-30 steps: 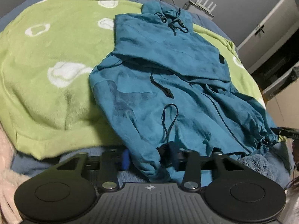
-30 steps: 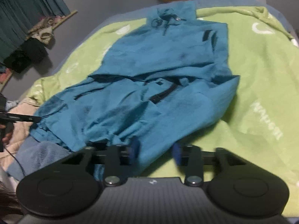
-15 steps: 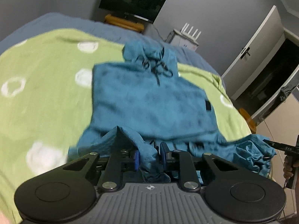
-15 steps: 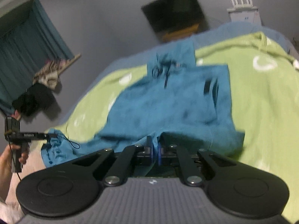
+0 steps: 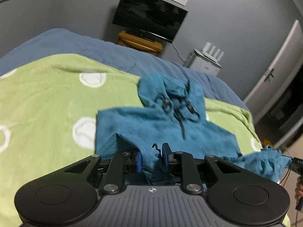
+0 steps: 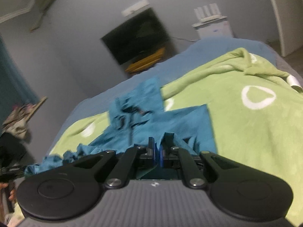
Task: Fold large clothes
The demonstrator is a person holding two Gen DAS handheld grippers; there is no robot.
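Note:
A teal hooded jacket (image 5: 151, 124) lies on a green blanket (image 5: 41, 102) on the bed, hood at the far end with dark drawcords. My left gripper (image 5: 151, 160) is shut on a bunched corner of the jacket's hem and holds it lifted. My right gripper (image 6: 156, 154) is shut on the other hem corner of the jacket (image 6: 181, 121), also lifted. The hem sags between the two grippers. The right gripper shows at the right edge of the left wrist view (image 5: 295, 162).
The green blanket (image 6: 255, 132) with white rings covers a blue bedspread (image 5: 94, 47). A dark TV (image 5: 149, 15) on a wooden stand and a white router stand stand by the far wall. A white door (image 5: 276, 79) is at the right.
Both grippers closed on the jacket's hem, lifted it and carried it forward toward the hood. The lower half now rises off the blanket.

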